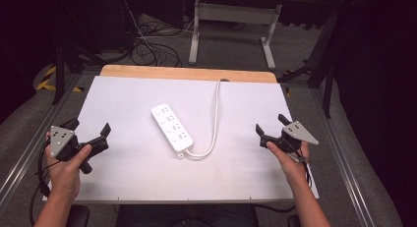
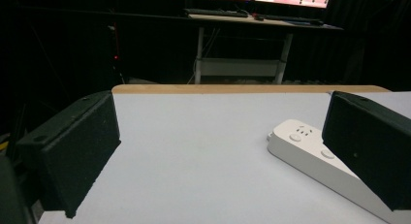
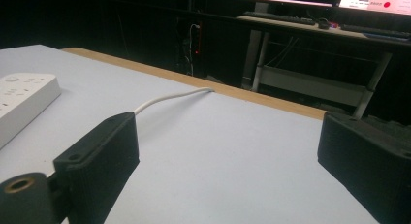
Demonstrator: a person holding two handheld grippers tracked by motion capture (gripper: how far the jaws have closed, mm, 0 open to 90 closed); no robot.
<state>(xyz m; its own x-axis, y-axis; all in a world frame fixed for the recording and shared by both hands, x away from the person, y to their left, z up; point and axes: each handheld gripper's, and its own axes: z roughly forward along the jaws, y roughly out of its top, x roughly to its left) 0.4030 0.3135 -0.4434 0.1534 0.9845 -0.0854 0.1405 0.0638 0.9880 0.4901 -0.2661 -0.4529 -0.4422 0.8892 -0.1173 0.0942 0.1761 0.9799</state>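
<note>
A white power strip [image 1: 172, 127] lies at an angle in the middle of the white table top [image 1: 128, 173]. Its white cable [image 1: 216, 114] loops from the near end and runs off the far edge. My left gripper [image 1: 89, 127] is held open at the table's left side, well apart from the strip. The right gripper [image 1: 271, 125] is open at the right side, with nothing between its jaws. In the left gripper view the power strip [image 2: 310, 153] lies ahead on the right, partly behind the right jaw. In the right gripper view the power strip [image 3: 22, 105] is at the left and the cable [image 3: 167, 98] crosses ahead.
A wooden strip [image 1: 189, 73] runs along the table's far edge. Beyond it stand a white desk frame [image 1: 233, 25] and loose cables [image 1: 147, 47] on the floor. Metal rails [image 1: 342, 158] border the table on both sides.
</note>
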